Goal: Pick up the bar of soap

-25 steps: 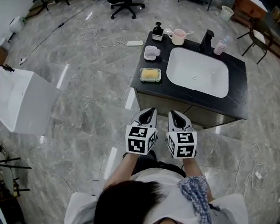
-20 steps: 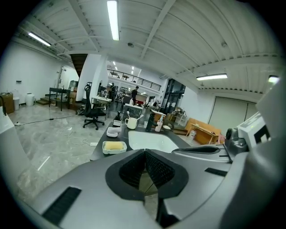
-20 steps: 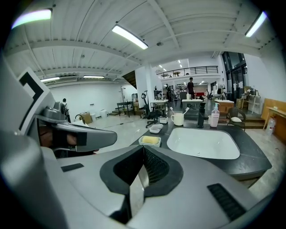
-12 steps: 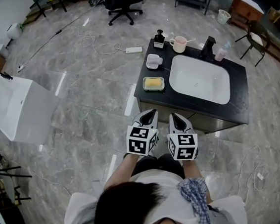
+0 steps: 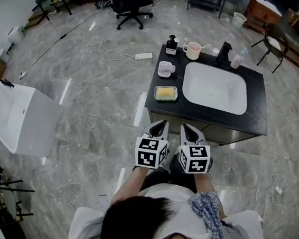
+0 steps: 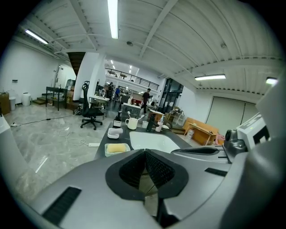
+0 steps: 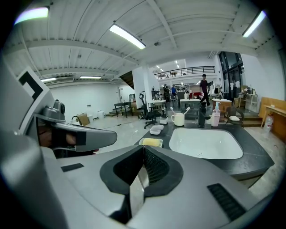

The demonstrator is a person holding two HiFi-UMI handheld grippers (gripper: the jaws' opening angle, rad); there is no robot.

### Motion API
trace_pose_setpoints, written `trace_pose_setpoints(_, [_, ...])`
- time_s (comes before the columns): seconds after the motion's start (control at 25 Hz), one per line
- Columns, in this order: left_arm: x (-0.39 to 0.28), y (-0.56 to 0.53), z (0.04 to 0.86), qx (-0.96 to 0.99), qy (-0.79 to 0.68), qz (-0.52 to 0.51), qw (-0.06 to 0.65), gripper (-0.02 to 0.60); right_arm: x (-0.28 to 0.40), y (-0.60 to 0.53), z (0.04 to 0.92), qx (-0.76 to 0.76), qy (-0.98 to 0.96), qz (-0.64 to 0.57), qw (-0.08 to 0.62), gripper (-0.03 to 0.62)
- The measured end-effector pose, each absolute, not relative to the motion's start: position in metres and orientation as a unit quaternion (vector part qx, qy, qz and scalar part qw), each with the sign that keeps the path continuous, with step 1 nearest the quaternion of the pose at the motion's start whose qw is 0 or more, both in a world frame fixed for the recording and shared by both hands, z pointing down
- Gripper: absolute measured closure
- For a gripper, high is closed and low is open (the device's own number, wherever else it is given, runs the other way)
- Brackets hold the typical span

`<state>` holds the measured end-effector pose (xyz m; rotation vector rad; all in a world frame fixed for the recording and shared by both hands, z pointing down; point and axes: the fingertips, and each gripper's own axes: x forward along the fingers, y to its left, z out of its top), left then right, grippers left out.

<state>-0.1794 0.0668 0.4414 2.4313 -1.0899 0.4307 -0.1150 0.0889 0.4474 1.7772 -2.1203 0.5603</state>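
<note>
Above marble floor (image 5: 86, 123), soap (image 5: 165, 92) on vanity (image 5: 255, 99)

Grey marble floor (image 5: 86, 123), office chair (image 5: 129, 4), ceiling striplights (image 6: 112, 18).

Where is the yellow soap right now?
In the head view, the soap lies in its dish on the black counter, just left of the white sink.

White basin (image 5: 213, 88) set in a black counter (image 5: 257, 105), with tap (image 5: 222, 53) and mug (image 5: 192, 50) at its far edge. Office chair (image 5: 131, 4) beyond; white tub (image 5: 19, 119) on the floor, left.
</note>
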Motion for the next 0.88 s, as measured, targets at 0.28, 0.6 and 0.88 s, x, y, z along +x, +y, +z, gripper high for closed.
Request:
trace_pose_setpoints(0.28, [-0.166,0.051,0.448,0.878,-0.392,0.16,0.225,0.569,-0.102,0.075,0.454,0.621,-0.739,0.204,0.16,0.577])
trace_pose_setpoints(0.6, [-0.143,0.018,0.454,0.874,-0.393,0.166,0.232,0.569,-0.073,0.043,0.457,0.623,-0.737,0.209,0.16,0.577])
trace_pose_setpoints(0.88, [-0.117,-0.019,0.454,0.874,-0.393,0.166,0.234,0.569,-0.048,0.004,0.458,0.618,-0.741,0.208,0.162,0.577])
